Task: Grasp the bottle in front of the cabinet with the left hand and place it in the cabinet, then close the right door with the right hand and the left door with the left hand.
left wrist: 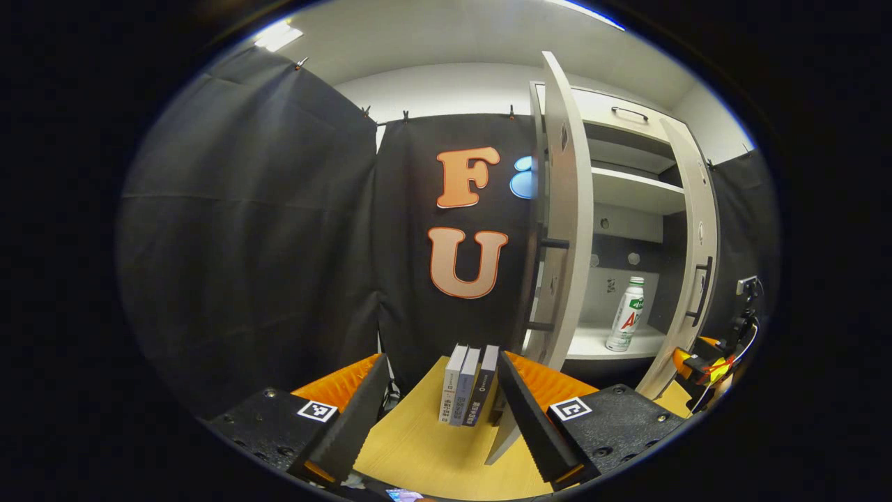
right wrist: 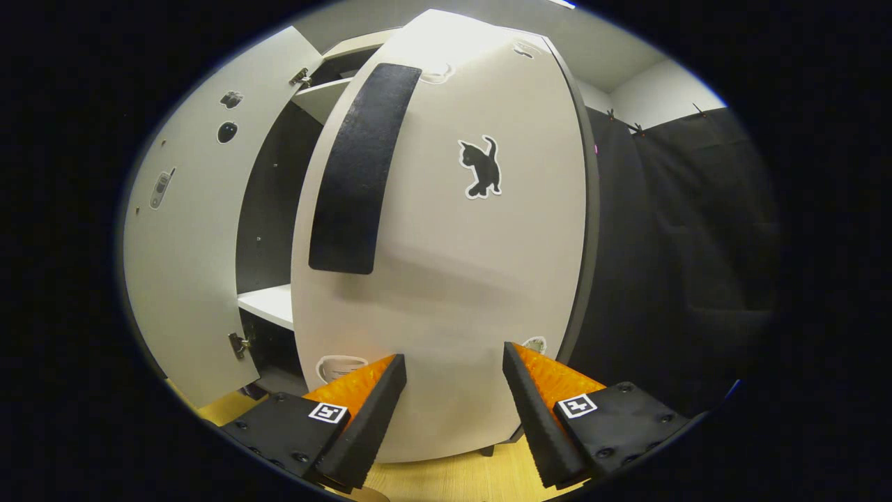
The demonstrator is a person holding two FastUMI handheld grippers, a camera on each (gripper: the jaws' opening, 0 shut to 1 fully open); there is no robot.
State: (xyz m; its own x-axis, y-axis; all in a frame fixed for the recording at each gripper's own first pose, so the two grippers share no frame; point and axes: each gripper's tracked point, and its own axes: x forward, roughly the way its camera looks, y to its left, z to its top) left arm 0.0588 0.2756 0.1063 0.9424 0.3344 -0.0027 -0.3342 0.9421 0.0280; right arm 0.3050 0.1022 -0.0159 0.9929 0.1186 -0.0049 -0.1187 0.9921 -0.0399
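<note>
The bottle (left wrist: 625,314) stands upright on the cabinet's lower shelf (left wrist: 592,343), between both open doors. The left tool (left wrist: 442,390) gapes wide, empty, above the worktop (left wrist: 425,446). The right tool (right wrist: 453,390), also wide and empty, faces the right door (right wrist: 453,244) closely.

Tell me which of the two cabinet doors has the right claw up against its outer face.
The right door, the one with the black cat sticker; the right claw sits open before it. The left door stands off to the side.
</note>
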